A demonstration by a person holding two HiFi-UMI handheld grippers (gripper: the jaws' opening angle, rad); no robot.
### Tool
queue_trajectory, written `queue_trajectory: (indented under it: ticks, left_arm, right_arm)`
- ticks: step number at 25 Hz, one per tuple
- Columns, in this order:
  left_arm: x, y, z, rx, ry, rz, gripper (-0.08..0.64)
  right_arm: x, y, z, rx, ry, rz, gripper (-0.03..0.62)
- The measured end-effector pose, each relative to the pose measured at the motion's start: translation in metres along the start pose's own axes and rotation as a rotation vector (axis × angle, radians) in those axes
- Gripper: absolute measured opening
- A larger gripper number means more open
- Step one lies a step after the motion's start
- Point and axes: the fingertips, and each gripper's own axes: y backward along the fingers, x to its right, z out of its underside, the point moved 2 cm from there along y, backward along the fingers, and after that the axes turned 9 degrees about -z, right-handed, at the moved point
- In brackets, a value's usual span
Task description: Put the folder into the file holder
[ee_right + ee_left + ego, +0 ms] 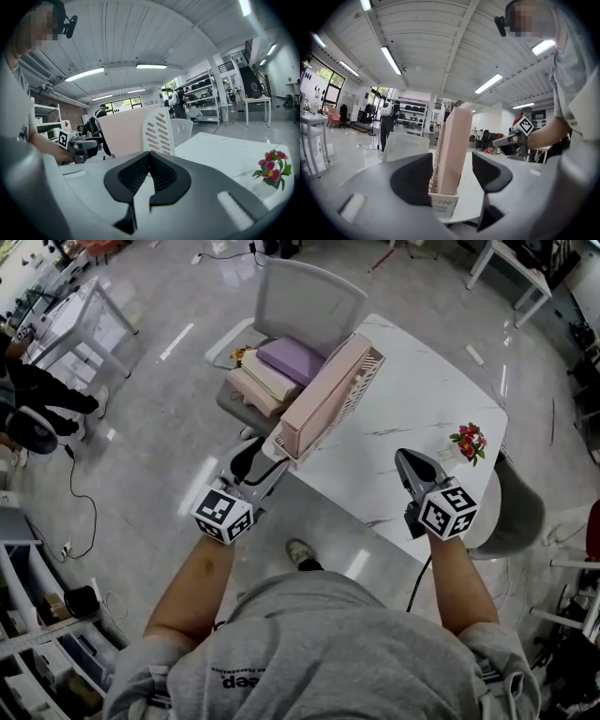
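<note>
**Left gripper (452, 172) open at the end of the loaded file holder (442, 204)**

Left gripper view: both dark pads stand wide apart, with the near end of the white lattice file holder between them. Neither pad presses on it. A pink folder (453, 150) stands upright inside the holder, directly ahead of the jaws and rising above them. The holder sits at the near edge of a white marbled table (469, 197), which extends beyond the gripper. Farther off to its left is a white chair (405, 146), and behind that a person (387, 123) stands on the glossy floor.

Head view: the chair seat, ahead and to the left of the left gripper, carries a stack of folders with a purple one (292, 359) on top.

Right gripper (149, 161), right gripper view: the jaws are closed on each other with nothing between them. This gripper is held above the table, well apart from the holder, whose slotted white end wall lies ahead of it and slightly to its left. A small bunch of red flowers (271, 168) stands on the table to its right. In the head view the flowers lie just beyond its tip. A shoe (298, 550) shows on the floor between the two forearms.
</note>
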Motion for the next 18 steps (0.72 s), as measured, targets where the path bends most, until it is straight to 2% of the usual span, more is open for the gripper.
queue_trajectory:
  ticks: [8, 14, 18]
  left_arm:
    - [-0.026, 0.079, -0.014, 0.064, 0.031, -0.054, 0.187]
    - [-0.059, 0.158, -0.023, 0.109, 0.063, -0.148, 0.073]
    - [-0.081, 0.222, -0.028, 0.125, 0.088, -0.243, 0.058]
  right_arm:
    - [-0.06, -0.031, -0.004, -0.005, 0.037, -0.056, 0.005]
    - [-0.135, -0.067, -0.008, -0.02, 0.076, -0.152, 0.005]
    - [-0.191, -0.102, -0.015, -0.032, 0.114, -0.252, 0.005]
